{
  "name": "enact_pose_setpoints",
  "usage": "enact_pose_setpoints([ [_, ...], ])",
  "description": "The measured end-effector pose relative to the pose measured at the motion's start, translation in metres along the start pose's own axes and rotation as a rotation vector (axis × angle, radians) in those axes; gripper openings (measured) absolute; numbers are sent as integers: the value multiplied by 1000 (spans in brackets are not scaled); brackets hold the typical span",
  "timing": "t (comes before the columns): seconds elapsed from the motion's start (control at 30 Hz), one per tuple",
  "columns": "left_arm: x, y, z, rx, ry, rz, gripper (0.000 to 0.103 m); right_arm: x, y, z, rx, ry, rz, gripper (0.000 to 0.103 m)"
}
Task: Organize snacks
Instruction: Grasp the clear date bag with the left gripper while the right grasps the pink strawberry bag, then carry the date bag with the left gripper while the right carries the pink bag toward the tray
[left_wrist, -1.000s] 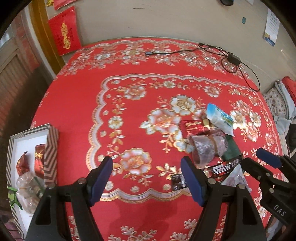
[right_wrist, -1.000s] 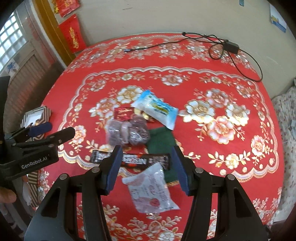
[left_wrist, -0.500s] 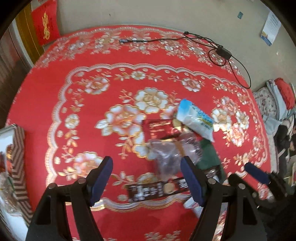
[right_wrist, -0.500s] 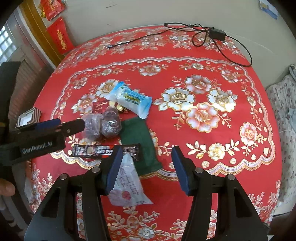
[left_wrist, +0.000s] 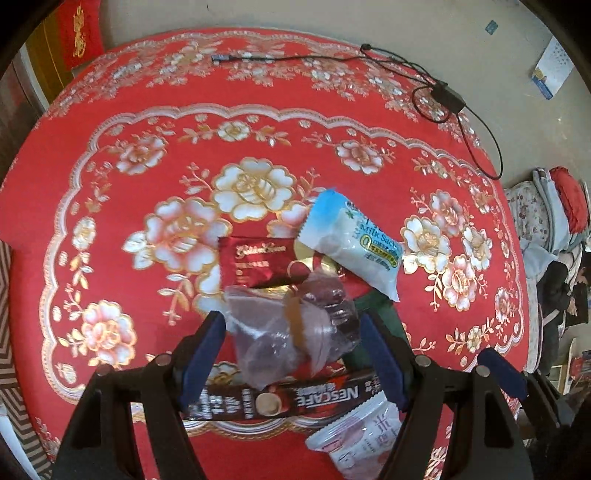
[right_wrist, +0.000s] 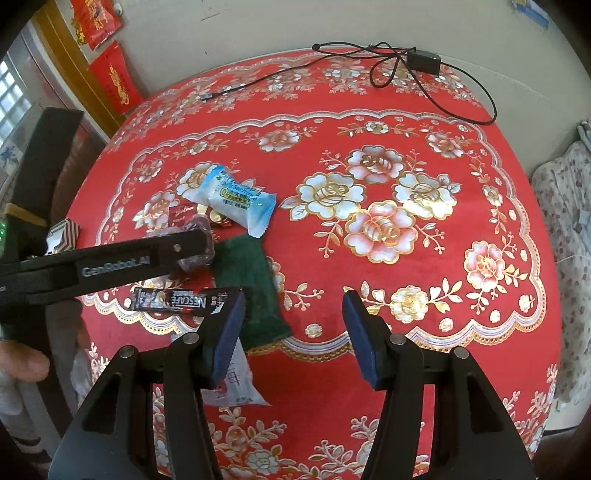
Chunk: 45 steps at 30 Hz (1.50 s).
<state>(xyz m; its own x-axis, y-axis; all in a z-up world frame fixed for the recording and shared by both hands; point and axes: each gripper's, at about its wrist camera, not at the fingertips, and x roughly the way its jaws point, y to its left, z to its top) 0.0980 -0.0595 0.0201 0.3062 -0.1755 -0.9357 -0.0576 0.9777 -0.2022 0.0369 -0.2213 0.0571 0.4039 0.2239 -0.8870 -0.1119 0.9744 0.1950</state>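
A pile of snacks lies on the red flowered tablecloth (left_wrist: 147, 177). A clear bag of dark candies (left_wrist: 291, 328) sits between the open fingers of my left gripper (left_wrist: 291, 354). Around it lie a red foil packet (left_wrist: 258, 262), a blue-white milk snack pack (left_wrist: 354, 240), a green packet (right_wrist: 251, 288), a black Nescafe stick (left_wrist: 280, 400) and a white-pink pouch (left_wrist: 362, 439). My right gripper (right_wrist: 293, 336) is open and empty over bare cloth, right of the green packet. The left gripper shows in the right wrist view (right_wrist: 184, 251) over the candy bag.
A striped box (right_wrist: 64, 234) stands at the table's left edge. A black cable with an adapter (right_wrist: 424, 61) lies at the far side by the wall. Bedding (left_wrist: 554, 221) lies to the right of the table.
My left gripper has moved right and forward until the clear candy bag sits between its fingers. My right gripper has shifted right, off the pouch and Nescafe stick.
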Motion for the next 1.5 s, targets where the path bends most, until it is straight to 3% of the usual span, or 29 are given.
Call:
enact_pose_setpoints([
  [0.4, 6, -4, 2, 35, -31, -7, 73, 7, 7, -6, -54, 31, 96, 55],
  [0.43, 6, -5, 1, 43, -36, -5, 73, 6, 9, -7, -68, 37, 100, 57],
  [0.5, 4, -4, 0, 51, -45, 3, 73, 5, 19, -13, -110, 56, 113, 71],
  [0.53, 4, -3, -1, 55, -48, 6, 73, 5, 23, -17, -126, 60, 119, 71],
  [0.93, -15, 18, -7, 60, -70, 16, 72, 27, 68, -42, -324, 139, 87, 71],
  [1.0, -18, 23, -7, 57, -76, 20, 73, 33, 68, -44, -324, 150, 77, 71],
  [1.07, -21, 29, -7, 49, -81, 24, 73, 32, 63, -45, -290, 130, 107, 55],
  [1.1, -23, 32, -7, 44, -83, 24, 73, 31, 58, -45, -266, 125, 127, 53],
  [1.27, -30, 43, -9, 32, -94, 23, 73, 28, 49, -46, -232, 117, 145, 53],
  [1.5, -45, 59, -12, 32, -123, 35, 73, 2, 58, -37, -204, 41, 180, 53],
])
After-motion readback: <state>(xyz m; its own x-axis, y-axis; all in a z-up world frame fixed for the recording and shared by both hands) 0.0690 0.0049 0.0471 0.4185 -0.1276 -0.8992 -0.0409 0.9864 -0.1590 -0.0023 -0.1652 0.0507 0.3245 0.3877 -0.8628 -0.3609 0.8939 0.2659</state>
